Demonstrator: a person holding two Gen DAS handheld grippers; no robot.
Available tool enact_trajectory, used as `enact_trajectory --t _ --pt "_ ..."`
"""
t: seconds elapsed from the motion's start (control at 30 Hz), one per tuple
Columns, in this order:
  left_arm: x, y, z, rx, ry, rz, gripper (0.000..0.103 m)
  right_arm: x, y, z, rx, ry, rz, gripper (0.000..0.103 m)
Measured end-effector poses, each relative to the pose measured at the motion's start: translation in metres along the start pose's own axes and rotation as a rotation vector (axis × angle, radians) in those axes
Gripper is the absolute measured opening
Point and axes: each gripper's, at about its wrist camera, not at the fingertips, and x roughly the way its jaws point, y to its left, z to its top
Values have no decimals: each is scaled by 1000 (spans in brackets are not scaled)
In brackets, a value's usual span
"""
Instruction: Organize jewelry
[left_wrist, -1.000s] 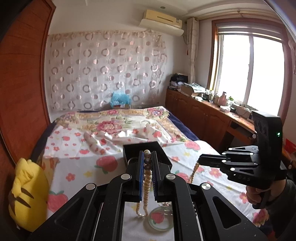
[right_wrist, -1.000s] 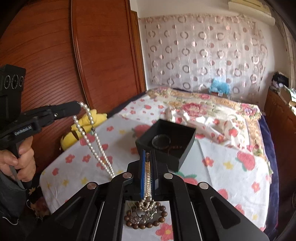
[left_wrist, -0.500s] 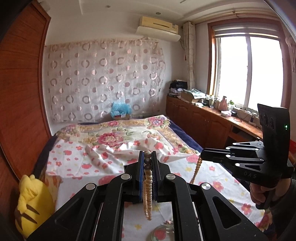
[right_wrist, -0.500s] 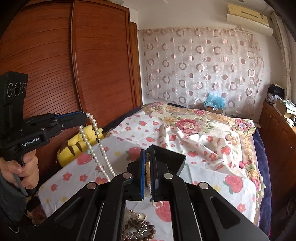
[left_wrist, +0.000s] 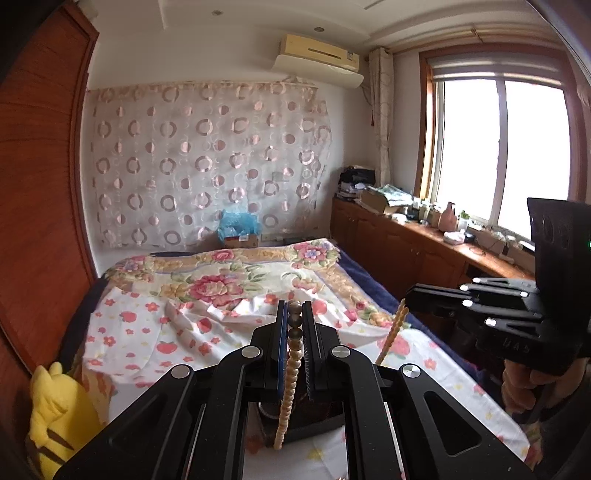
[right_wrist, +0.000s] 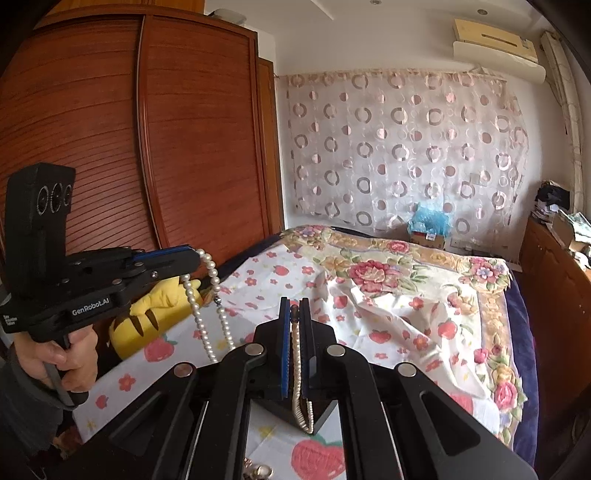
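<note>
Pearl necklace hangs vertically, pinched by both tongs above the bed.

The pearl necklace is a long strand of small, round, cream-white beads, with a few larger brownish beads at one stretch. It is lifted clear of the bed, pinched at 2 places. From the pinch at 9 o'clock in the right wrist view, 2 lines of beads drop side by side toward 5 o'clock. In the same view, near 6 o'clock, a short doubled loop dangles in front of the black jewelry box. The box is square and open-topped, resting on the strawberry-print sheet at 6 o'clock, mostly hidden. In the left wrist view a single line of beads hangs down before the box.
</note>
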Motion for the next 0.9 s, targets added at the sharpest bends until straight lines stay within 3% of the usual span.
enact_trajectory --t 0.2,0.5,0.9 --pt "18 3 11 0 -11 -15 7 12 -11 19 -4 -21 13 6" --pt "76 23 -30 -29 122 -19 7 49 -28 22 21 1 22 6" --pt "101 21 -67 -27 221 -31 7 138 -40 -47 70 205 12 6"
